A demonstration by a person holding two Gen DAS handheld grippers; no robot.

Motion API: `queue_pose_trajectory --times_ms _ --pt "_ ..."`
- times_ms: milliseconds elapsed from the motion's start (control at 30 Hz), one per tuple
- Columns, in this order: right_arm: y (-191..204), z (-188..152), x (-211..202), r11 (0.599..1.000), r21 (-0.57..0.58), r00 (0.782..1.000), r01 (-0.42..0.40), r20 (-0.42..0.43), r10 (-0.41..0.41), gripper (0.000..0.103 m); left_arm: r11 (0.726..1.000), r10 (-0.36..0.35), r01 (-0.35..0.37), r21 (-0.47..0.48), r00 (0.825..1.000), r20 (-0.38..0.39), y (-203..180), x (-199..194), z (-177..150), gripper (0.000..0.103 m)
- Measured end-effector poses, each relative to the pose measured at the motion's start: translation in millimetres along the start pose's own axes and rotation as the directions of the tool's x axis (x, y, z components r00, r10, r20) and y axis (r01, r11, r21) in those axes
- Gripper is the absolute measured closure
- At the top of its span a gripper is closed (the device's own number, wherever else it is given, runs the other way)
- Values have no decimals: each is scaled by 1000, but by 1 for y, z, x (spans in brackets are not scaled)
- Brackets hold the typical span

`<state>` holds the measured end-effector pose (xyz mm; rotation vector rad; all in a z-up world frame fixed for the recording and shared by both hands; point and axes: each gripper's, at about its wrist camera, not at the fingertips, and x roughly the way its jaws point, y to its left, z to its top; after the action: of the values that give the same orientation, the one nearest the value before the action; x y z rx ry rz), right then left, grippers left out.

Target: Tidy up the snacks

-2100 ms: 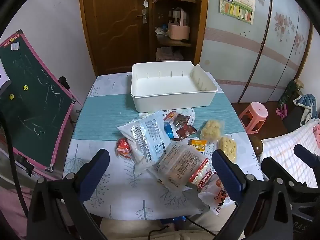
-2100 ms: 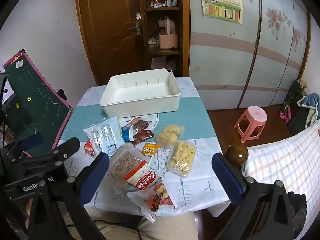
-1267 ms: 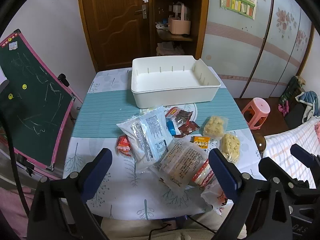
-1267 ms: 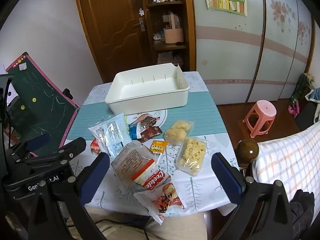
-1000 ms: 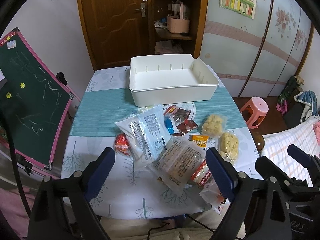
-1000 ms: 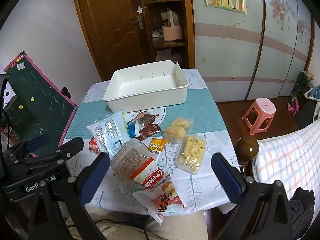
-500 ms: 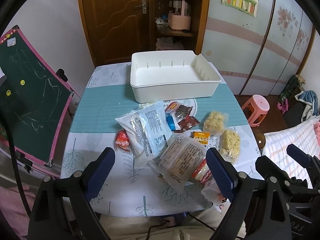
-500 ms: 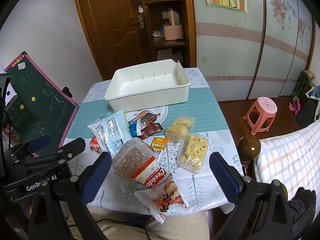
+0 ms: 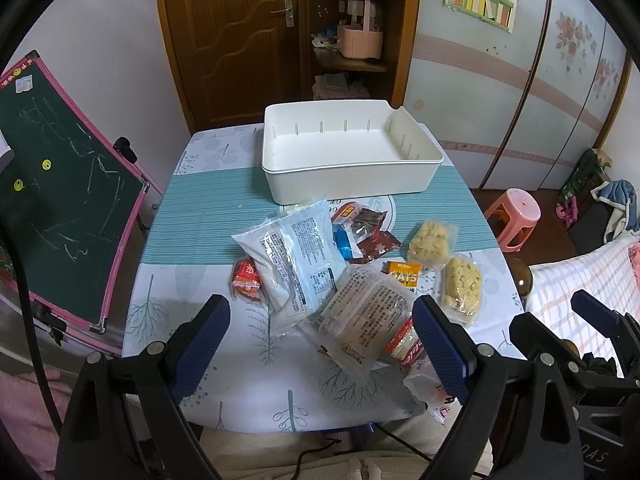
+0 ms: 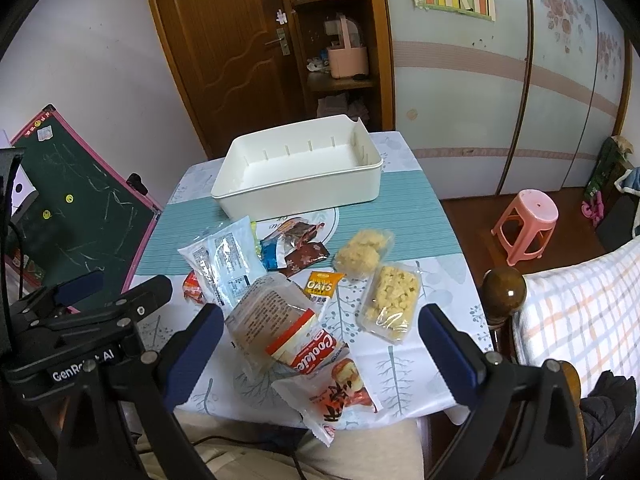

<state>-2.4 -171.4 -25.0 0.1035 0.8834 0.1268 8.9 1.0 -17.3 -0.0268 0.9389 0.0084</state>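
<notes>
- Comparing the current views with those of two seconds ago shows almost no change: the snack packets lie in the same heap, the bin is unmoved, and both claws hang over the near edge of the counter (image 9: 192, 208).
- Judgement: no packet has been sorted yet; the task stands at its start.
- Left claw (image 9: 320, 344): jaws wide, nothing between the pads; it sits at the lower centre of the left wrist frame, above the clear cookie packet (image 9: 360, 320).
- Right claw (image 10: 320, 350): jaws wide, empty; lower centre of the right wrist frame, above the red "Cookie" pack (image 10: 316, 354).
- White bin (image 9: 348, 178): upper centre of the frame, on the teal runner, holding nothing.
- Snacks: all lie on the counter just below the bin. These include the large white bag (image 9: 296, 256), the orange oats sachet (image 9: 404, 276) and two trays of yellow puffs (image 9: 462, 284).
- Likely next step: close on the nearest packet.
</notes>
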Motion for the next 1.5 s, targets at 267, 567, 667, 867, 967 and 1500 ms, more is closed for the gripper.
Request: queue_pose_trajectory --times_ms 267,567,667,867,967,1500 --pt "-2 1 -1 1000 0 1000 1 2 -1 4 1000 0 0 0 1000 -1 0 0 1 11" --pt "1 2 -4 1000 -11 1000 5 19 -5 4 999 -48 48 -5 999 -10 0 0 1 11" --pt "3 5 -7 1000 -29 999 4 32 -3 4 998 -63 63 -4 998 -14 0 0 3 11" --pt "0 8 -15 998 -67 998 4 62 0 4 998 -59 58 28 998 21 -1 -5 10 11" --pt "-1 9 -17 997 -82 997 16 75 -9 4 996 -73 72 48 997 24 -1 -5 13 11" --pt "-38 -42 40 989 -150 992 3 -124 -22 5 937 -136 143 318 990 -45 -13 64 -6 11"
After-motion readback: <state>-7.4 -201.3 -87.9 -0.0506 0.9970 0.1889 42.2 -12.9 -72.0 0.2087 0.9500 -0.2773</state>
